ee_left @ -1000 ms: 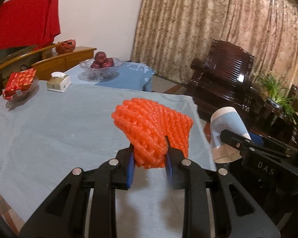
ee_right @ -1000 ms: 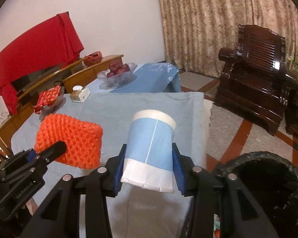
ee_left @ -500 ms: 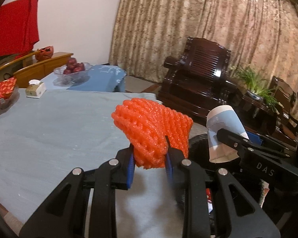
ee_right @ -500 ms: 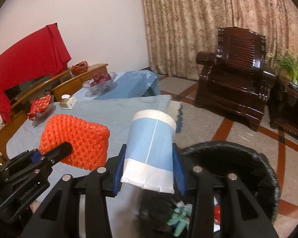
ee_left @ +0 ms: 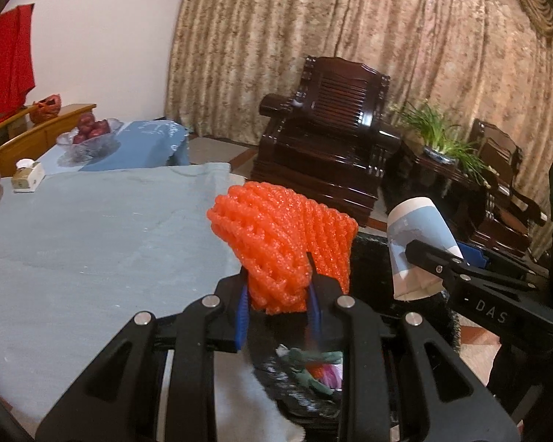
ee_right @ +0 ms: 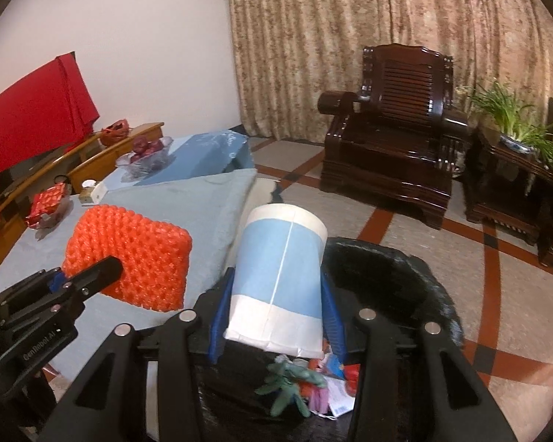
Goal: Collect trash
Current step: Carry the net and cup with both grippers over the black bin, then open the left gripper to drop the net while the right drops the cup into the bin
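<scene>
My left gripper (ee_left: pixel 276 291) is shut on an orange foam fruit net (ee_left: pixel 284 235) and holds it in the air over the table's right edge, at the rim of a black trash bin (ee_left: pixel 368 258). My right gripper (ee_right: pixel 274 305) is shut on a blue and white paper cup (ee_right: pixel 276 276), held over the open trash bin (ee_right: pixel 405 276). The bin holds green, red and white scraps (ee_right: pixel 306 379). The net also shows in the right wrist view (ee_right: pixel 129 254), left of the cup. The cup shows in the left wrist view (ee_left: pixel 416 235).
A table with a pale blue cloth (ee_left: pixel 92 228) lies to the left. A glass bowl of red fruit (ee_left: pixel 88 136), a tissue box (ee_left: pixel 25 176) and red packets (ee_right: pixel 48 202) sit at its far side. A dark wooden armchair (ee_right: pixel 390 147) and a potted plant (ee_right: pixel 512 125) stand beyond the bin.
Both grippers have swung right, away from the table, with the net and the cup still held. The trash bin has come into view under them.
</scene>
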